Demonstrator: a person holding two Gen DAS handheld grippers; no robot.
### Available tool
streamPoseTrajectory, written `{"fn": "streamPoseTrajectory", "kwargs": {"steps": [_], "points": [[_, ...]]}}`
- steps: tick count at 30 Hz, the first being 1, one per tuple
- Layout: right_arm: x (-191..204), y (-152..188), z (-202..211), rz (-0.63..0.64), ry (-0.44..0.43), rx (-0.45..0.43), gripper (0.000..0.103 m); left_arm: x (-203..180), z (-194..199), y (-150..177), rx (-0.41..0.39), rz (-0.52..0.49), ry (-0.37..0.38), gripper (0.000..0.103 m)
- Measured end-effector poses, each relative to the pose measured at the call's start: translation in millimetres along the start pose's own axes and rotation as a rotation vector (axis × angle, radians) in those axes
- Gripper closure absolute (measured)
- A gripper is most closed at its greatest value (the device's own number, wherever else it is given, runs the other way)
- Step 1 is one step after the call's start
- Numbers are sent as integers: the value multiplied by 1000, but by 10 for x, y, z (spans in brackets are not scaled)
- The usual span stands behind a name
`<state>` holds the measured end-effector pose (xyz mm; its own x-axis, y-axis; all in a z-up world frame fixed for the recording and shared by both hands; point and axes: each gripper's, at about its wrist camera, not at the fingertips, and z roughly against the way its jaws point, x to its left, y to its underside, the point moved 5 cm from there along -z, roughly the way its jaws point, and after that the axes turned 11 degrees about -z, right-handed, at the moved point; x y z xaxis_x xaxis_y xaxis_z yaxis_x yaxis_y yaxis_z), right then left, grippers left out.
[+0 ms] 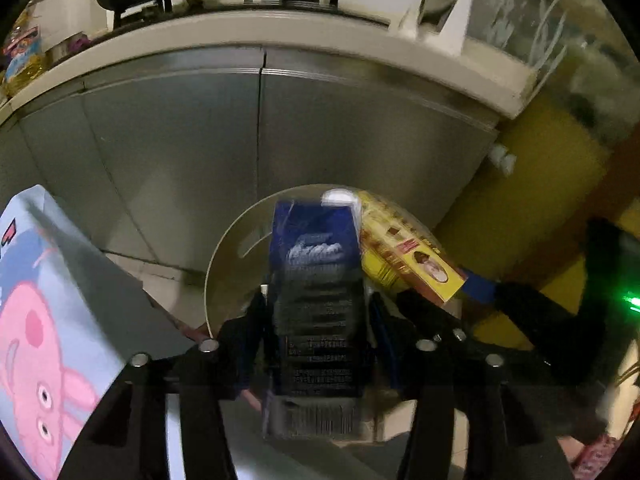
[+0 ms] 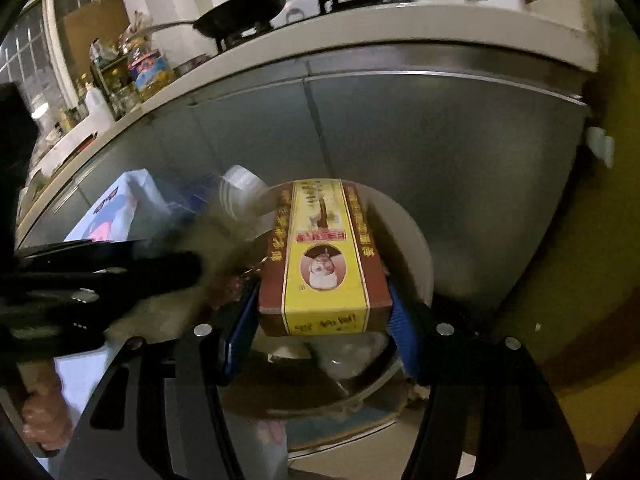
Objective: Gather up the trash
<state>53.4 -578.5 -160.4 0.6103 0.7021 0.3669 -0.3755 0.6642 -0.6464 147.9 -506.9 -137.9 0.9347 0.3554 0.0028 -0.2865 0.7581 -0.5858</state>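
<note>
Poised over a round bin (image 1: 224,264), the left gripper (image 1: 316,320) brackets a blue carton (image 1: 316,280) and the right gripper (image 2: 324,312) a yellow box (image 2: 324,256), jaws apparently loosened for dropping.

Both tongs are built of matte black plates, each arm fastened with round silver screw heads. The left tongs (image 1: 318,312) and the right tongs (image 2: 322,308) carry ribbed blue pads on their fingers (image 2: 402,340). A green light (image 1: 632,300) glows on the right tool's black body.
</note>
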Motion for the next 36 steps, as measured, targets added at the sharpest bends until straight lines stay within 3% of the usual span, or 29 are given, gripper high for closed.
{"fn": "streamPoseTrajectory", "kwargs": {"steps": [2,4,10,16,23,29,36], "points": [[22,-20,-50,7,16,-20,28,72,-29,19,9,24,-33,42],[28,-10,2,-3,11,-42,28,132,59,26,-11,66,-13,42],[57,249,516,-74,-44,-103,28,166,652,139,-115,106,-56,37],[128,614,1040,-158,-102,-101,28,66,1267,479,-136,121,-143,25],[291,986,1666,-255,-190,-58,26,-131,2028,934,-161,90,-257,4],[508,1184,2271,-272,-255,-74,20,-283,2652,1295,-210,110,-327,4],[779,1444,2789,-240,-270,-97,15,-350,3173,1591,-274,120,-398,4]]}}
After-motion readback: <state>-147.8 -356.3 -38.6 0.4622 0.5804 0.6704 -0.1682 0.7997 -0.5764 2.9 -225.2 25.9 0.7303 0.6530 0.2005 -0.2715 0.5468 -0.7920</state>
